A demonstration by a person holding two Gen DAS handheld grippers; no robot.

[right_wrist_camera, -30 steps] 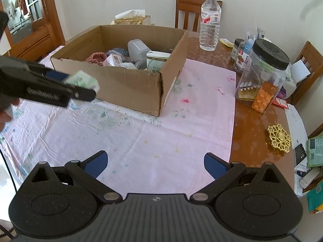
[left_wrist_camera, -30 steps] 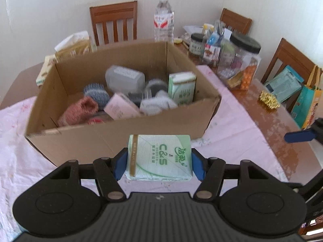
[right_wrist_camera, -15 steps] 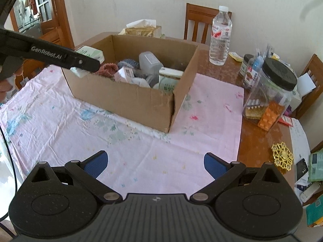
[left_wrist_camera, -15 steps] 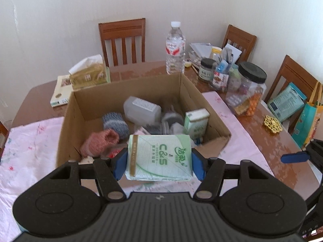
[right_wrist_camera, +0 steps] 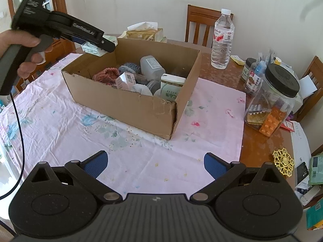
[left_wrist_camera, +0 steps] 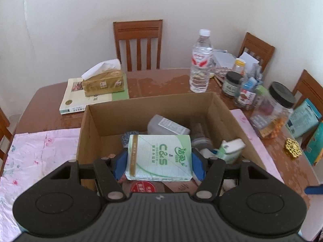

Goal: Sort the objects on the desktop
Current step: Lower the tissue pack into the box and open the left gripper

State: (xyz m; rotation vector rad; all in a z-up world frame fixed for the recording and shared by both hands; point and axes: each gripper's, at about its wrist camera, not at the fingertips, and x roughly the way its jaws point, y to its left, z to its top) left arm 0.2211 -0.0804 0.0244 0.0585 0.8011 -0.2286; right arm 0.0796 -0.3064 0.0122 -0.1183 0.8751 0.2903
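My left gripper (left_wrist_camera: 158, 164) is shut on a green and white tissue pack (left_wrist_camera: 159, 157) and holds it in the air above the open cardboard box (left_wrist_camera: 141, 111). The right wrist view shows that pack (right_wrist_camera: 91, 49) over the box's (right_wrist_camera: 125, 104) far left corner. Inside the box lie a grey plastic bottle (left_wrist_camera: 167, 125), a second green tissue pack (right_wrist_camera: 171, 88), pink (right_wrist_camera: 106, 74) and blue knitted things (right_wrist_camera: 129, 67) and a pink carton (right_wrist_camera: 125, 79). My right gripper (right_wrist_camera: 155, 163) is open, empty, low over the pink floral cloth (right_wrist_camera: 60, 131) in front of the box.
A water bottle (left_wrist_camera: 200, 60), small jars (left_wrist_camera: 231, 83) and a big black-lidded jar (right_wrist_camera: 272, 100) crowd the table's right side. A tissue box (left_wrist_camera: 103, 80) on a book sits behind the cardboard box. A gold trinket (right_wrist_camera: 282, 164) lies at the right. Wooden chairs (left_wrist_camera: 139, 44) ring the table.
My left gripper has risen and moved forward with the tissue pack, from in front of the box's near wall to above its inside. The right gripper stays open and drew back slightly.
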